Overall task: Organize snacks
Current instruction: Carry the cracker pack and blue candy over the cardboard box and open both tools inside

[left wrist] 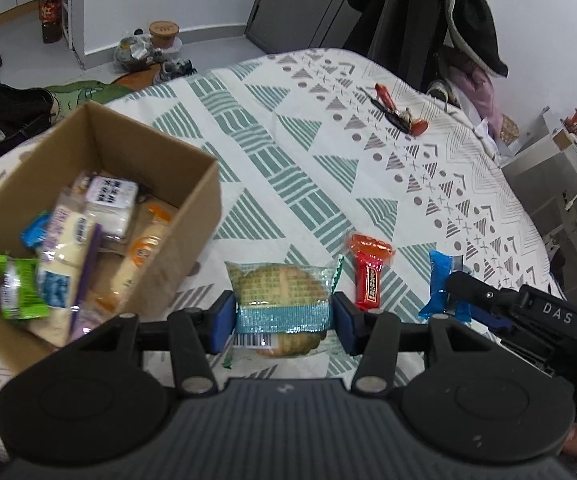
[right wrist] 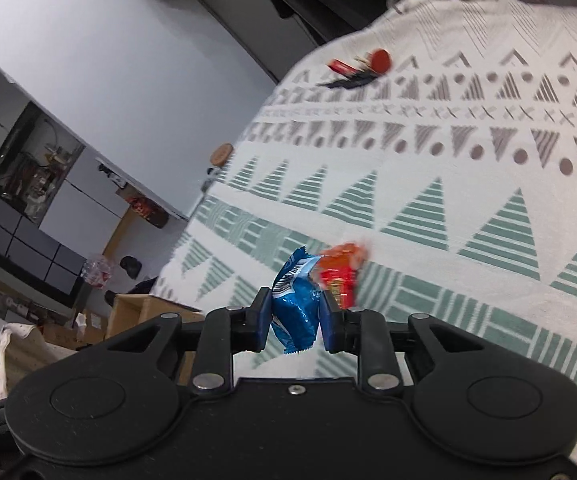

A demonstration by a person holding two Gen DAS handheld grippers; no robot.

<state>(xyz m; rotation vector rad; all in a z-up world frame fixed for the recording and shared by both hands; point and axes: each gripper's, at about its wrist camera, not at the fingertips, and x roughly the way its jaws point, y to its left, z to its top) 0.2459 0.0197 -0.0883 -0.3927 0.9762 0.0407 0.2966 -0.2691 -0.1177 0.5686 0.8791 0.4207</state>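
Reading "DAS" on the right tool (left wrist: 454, 300) gripping a blue packet (left wrist: 440, 280).

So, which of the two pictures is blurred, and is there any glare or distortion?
Right wrist view: motion blur smears the red packet and the bedspread; the blue packet stays sharp, with glare on its foil. Left wrist view: mostly sharp, the box and bun clear; fisheye bends the edges in both.
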